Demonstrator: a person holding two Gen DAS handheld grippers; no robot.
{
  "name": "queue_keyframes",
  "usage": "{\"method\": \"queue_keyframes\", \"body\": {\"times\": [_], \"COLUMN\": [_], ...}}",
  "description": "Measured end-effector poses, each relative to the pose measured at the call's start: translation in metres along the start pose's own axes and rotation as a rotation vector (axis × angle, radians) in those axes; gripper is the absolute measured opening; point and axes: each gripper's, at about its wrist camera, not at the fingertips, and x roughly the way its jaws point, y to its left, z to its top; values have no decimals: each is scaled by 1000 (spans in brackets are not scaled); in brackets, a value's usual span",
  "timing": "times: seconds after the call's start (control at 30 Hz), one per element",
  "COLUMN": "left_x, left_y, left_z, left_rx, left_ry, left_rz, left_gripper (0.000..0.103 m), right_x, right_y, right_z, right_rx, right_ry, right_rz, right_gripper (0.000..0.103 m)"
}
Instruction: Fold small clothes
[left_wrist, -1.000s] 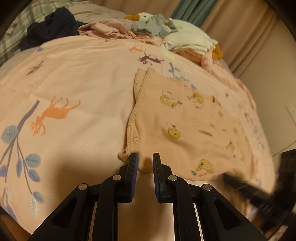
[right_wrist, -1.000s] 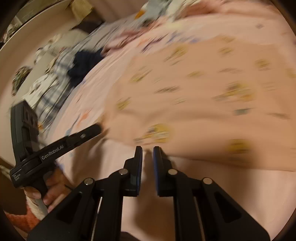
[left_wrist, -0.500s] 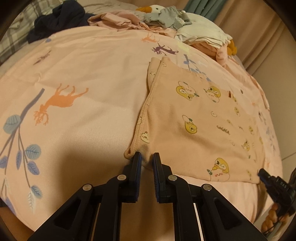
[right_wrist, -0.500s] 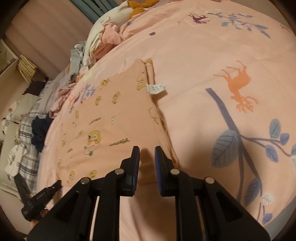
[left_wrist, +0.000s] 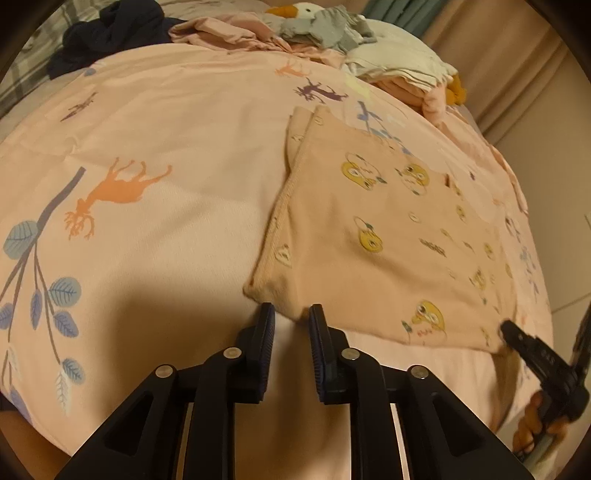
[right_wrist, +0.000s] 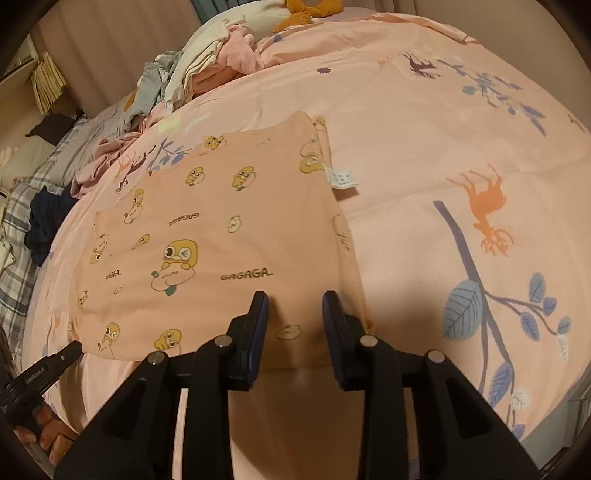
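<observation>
- Left wrist view: showed the left claw (left_wrist: 289, 317) poised at the near-left corner of the peach garment (left_wrist: 384, 243), jaws opening, hem just between the tips but pads not pressing on it.
- Right wrist view: caught the right claw (right_wrist: 295, 306) over the garment's near edge toward its right corner, jaws likewise opening, cloth lying beneath the gap rather than pinched.
- Lay flat on the bed (left_wrist: 177, 122), printed side up, edges squared off (probably so the near hem could be lifted at both corners at once and carried over for a fold).
- Judged as the start of that grasp, nothing lifted yet.
- Read "GAGAGA" (right_wrist: 246, 274) in dark letters among the yellow duck figures, repeated smaller elsewhere on the fabric.
- Spotted a white care tag (right_wrist: 342, 178) sticking out at the right seam, its print too small to make out.
- Made out "GenRobot" faintly on the other tool's arm at the lower left of the right wrist view, rest illegible.
- Left a heap of unfolded clothes (left_wrist: 321, 33) waiting at the far side of the bed.
</observation>
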Motion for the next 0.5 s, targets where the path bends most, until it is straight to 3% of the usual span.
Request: {"method": "queue_keyframes", "body": {"times": [0.07, 0.2, 0.33, 0.5], "left_x": [-3, -5, 1, 10], "left_y": [0, 2, 9, 35], "left_z": [-2, -5, -5, 1], "left_rx": [-1, -24, -92, -266], "left_ry": [22, 103, 164, 152], "left_rz": [-51, -253, -381, -478], "left_gripper": [28, 43, 48, 49], "right_x": [-3, -7, -5, -1], "right_y": [10, 34, 53, 67], "right_z": [2, 6, 8, 9], "right_rx": [-18, -79, -119, -138], "right_ry": [-12, -30, -33, -26], "right_rz": [-9, 4, 28, 42], "right_gripper": [32, 35, 38, 39]}}
